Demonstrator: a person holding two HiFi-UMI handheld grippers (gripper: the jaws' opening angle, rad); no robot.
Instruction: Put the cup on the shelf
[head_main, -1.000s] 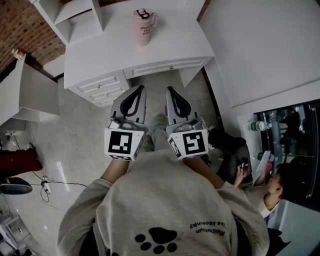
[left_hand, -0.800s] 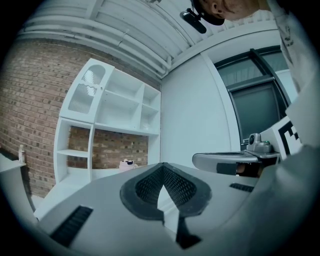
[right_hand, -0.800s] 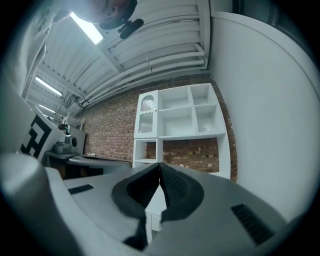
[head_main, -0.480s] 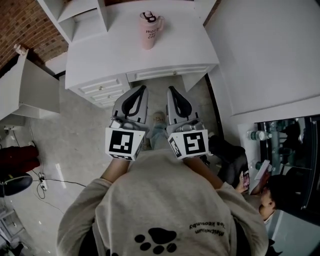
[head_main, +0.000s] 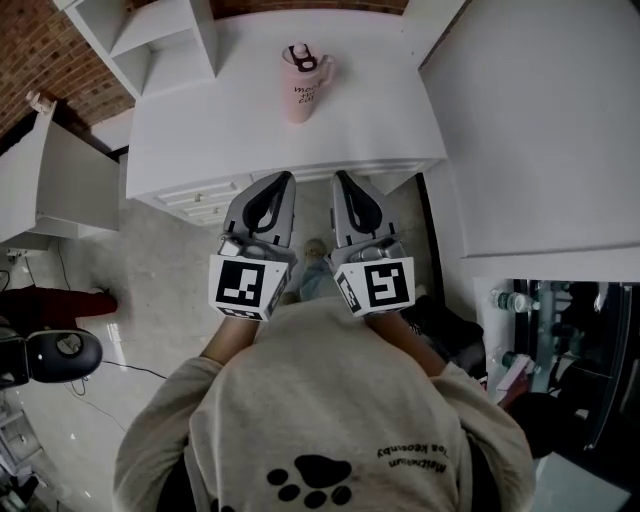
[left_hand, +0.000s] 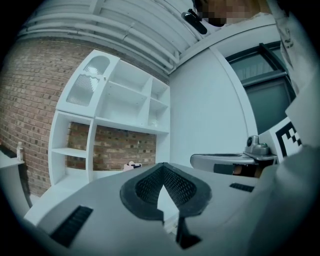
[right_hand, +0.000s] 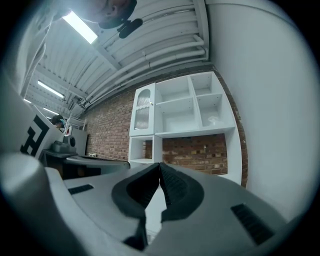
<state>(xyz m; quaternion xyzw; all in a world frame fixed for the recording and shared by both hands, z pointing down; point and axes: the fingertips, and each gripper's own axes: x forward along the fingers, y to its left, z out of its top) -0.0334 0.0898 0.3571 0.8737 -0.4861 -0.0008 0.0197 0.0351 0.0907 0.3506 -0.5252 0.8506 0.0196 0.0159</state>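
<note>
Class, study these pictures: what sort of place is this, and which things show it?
Likely a study corner in a workshop-like hall: a white desk with a shelf unit, a brick wall behind, and a ribbed ceiling with strip lights.

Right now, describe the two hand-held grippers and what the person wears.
The left hand-held gripper and the right hand-held gripper both have light grey tapered shells with dark teardrop openings. Each carries a white cube with black square markers. The pads are black with a fine grid texture. The person wears a light grey sweatshirt with a black paw print and small dark lettering.
</note>
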